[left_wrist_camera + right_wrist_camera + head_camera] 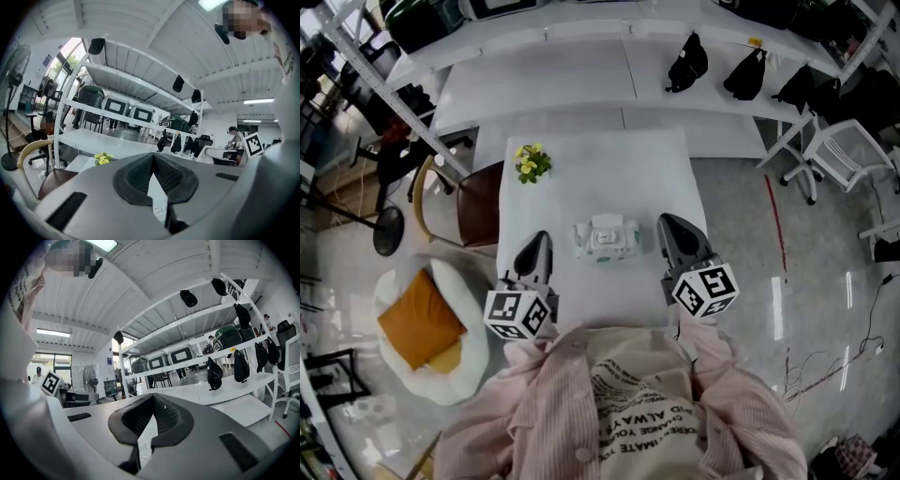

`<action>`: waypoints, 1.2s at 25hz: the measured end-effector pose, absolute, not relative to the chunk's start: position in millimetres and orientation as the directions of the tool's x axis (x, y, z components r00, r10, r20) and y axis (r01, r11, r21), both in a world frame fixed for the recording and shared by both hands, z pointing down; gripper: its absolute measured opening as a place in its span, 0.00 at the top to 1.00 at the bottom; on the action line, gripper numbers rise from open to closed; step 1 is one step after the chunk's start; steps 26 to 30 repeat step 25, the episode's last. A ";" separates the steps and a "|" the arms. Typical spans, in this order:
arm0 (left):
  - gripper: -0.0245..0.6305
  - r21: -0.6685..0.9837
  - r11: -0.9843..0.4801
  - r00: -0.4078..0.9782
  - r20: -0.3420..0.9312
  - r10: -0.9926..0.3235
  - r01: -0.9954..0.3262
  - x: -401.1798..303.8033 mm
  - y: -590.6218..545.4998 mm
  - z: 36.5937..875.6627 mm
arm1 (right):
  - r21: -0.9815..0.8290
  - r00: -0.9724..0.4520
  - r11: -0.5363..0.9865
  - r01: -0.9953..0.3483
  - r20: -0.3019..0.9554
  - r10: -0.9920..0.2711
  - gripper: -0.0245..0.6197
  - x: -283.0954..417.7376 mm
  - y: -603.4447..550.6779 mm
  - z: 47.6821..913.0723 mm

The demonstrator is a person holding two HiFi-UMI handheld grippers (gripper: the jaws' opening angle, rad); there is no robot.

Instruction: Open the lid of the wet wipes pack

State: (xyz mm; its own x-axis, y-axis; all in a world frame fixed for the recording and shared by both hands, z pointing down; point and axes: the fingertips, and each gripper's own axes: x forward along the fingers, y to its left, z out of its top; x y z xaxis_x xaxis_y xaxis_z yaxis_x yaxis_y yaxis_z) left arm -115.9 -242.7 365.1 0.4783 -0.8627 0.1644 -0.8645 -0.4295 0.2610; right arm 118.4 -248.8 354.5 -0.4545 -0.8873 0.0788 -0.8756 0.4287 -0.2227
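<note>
approach stage: wet wipes pack [607,238] lies mid table [656,159], lid seemingly down, between left gripper [538,242] and right gripper [669,227], both clear of it, jaws pressed together, empty; next move likely needs one tip under the lid's edge.

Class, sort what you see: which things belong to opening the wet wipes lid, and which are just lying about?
For the job: wet wipes pack, left gripper, right gripper.

Lying about: yellow flowers, brown chair, orange cushion, black bags on the shelf.
</note>
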 end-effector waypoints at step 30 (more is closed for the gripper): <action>0.96 0.247 -0.415 0.463 0.190 -0.865 -0.876 -114.8 -243.9 369.6 | -0.156 -0.455 0.438 -0.885 0.097 -0.885 0.96 119.6 -251.7 355.2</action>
